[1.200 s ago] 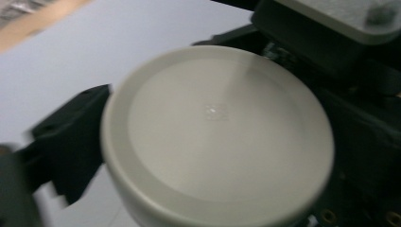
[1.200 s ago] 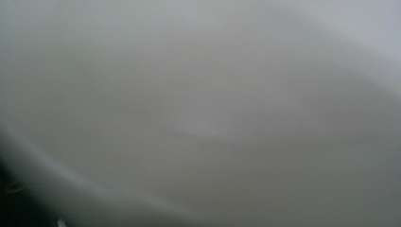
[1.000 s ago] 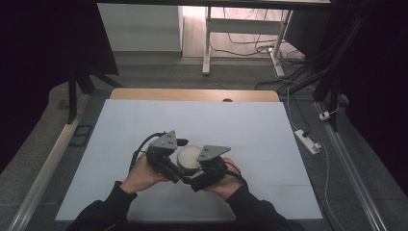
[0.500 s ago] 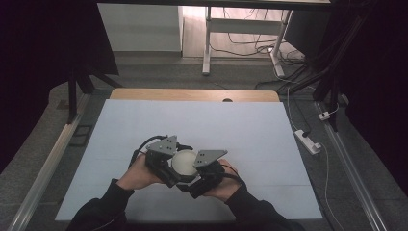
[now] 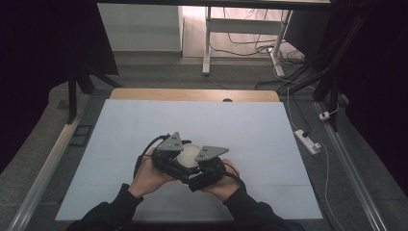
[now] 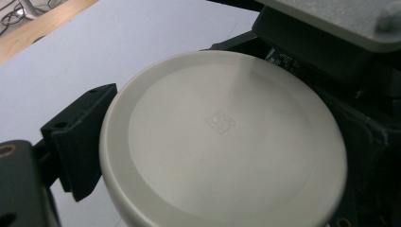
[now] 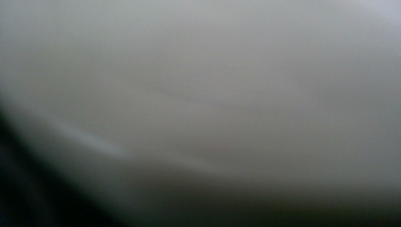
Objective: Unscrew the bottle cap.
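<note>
A round white lid-like disc is held just above the table, near its front middle, between both grippers. In the left gripper view the disc lies flat across my left gripper. One black jaw presses against its left rim and the other jaw is hidden under it. My left gripper and right gripper meet at the disc, each held by a hand. The right gripper's body sits right behind the disc. The right gripper view is a grey-white blur too close to read.
The pale blue table top has a wooden strip along its far edge. A power strip and cables lie on the floor to the right. Metal rails run along both sides.
Both hands have shifted only slightly around the white disc, which stays between the grippers at the same spot.
</note>
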`<control>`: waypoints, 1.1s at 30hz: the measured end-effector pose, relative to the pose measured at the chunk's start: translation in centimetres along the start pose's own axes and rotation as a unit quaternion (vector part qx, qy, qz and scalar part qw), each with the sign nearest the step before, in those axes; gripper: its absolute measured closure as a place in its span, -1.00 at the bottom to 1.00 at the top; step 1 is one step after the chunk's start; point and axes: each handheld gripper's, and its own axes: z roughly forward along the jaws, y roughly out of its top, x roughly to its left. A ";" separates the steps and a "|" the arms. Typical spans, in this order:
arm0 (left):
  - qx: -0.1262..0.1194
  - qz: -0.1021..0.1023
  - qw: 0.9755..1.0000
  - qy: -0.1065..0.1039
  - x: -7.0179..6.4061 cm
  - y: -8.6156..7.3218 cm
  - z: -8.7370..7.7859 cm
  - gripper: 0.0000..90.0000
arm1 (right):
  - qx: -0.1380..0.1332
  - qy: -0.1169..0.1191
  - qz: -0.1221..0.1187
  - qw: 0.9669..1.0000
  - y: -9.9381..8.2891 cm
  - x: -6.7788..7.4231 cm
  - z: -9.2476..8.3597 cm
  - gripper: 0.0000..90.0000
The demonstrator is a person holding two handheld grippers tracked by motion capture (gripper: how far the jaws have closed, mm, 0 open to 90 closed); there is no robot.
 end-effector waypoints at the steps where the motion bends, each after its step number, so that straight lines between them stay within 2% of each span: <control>1: -0.001 0.000 1.000 -0.002 0.0 0.0 -0.1 -0.84 | -0.001 0.001 0.001 1.000 0.0 0.0 0.0 -0.85; 9: -0.001 0.015 1.000 0.000 -0.2 0.4 -0.6 -0.83 | -0.006 0.010 -0.003 1.000 0.0 0.1 -0.1 -0.85; 12: -0.003 0.017 1.000 -0.003 -0.2 0.4 -0.8 -0.83 | -0.009 0.012 -0.006 1.000 0.1 0.1 -0.2 -0.85; 15: -0.012 0.011 1.000 -0.005 -0.1 0.5 -1.0 -0.83 | -0.013 0.017 -0.008 1.000 0.1 0.1 -0.3 -0.85; 27: -0.009 0.025 1.000 -0.008 0.0 0.7 -1.7 -0.83 | -0.015 0.021 -0.016 1.000 0.1 0.1 -0.3 -0.85; 29: -0.015 0.022 1.000 -0.005 0.1 0.7 -1.9 -0.83 | -0.015 0.022 -0.014 1.000 0.1 0.1 -0.4 -0.85; 33: -0.038 0.005 0.999 -0.015 0.6 0.8 -3.0 -0.83 | -0.014 0.018 -0.008 1.000 -0.1 -0.2 -0.5 -0.85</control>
